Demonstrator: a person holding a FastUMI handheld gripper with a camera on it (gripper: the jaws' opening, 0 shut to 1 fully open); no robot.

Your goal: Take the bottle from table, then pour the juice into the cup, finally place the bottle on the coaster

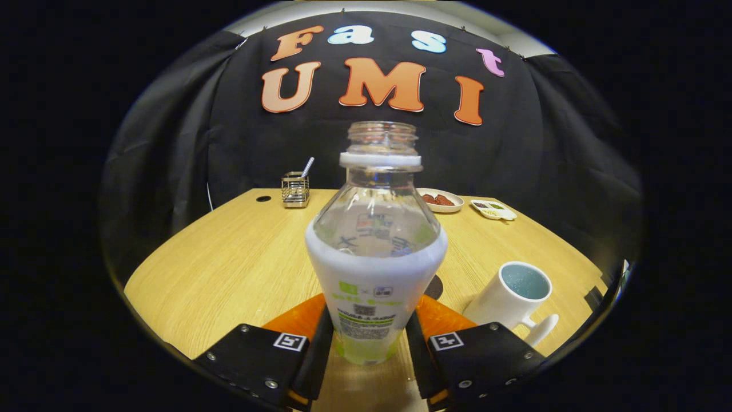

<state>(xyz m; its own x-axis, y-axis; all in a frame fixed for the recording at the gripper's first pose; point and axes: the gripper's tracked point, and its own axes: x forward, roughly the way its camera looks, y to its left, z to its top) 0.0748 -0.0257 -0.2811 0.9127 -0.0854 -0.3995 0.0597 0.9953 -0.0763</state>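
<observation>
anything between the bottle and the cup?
No, bare tabletop in the gripper view. The bottle sits between the claw fingers; the cup stands apart.

A wire holder (295,189) with a spoon (307,167), a plate of red food (440,201) and a small snack dish (493,209) sat along the wooden table's (229,263) far edge

We look from the camera riding on the gripper (369,349), low over the wooden surface (229,269) and facing forward along the two fingers toward the booth's black cloth wall. The bottle (374,257) stands very near the lens, between the fingers, both pressing its sides; the cup (512,300) lies just ahead, rightward.
</observation>
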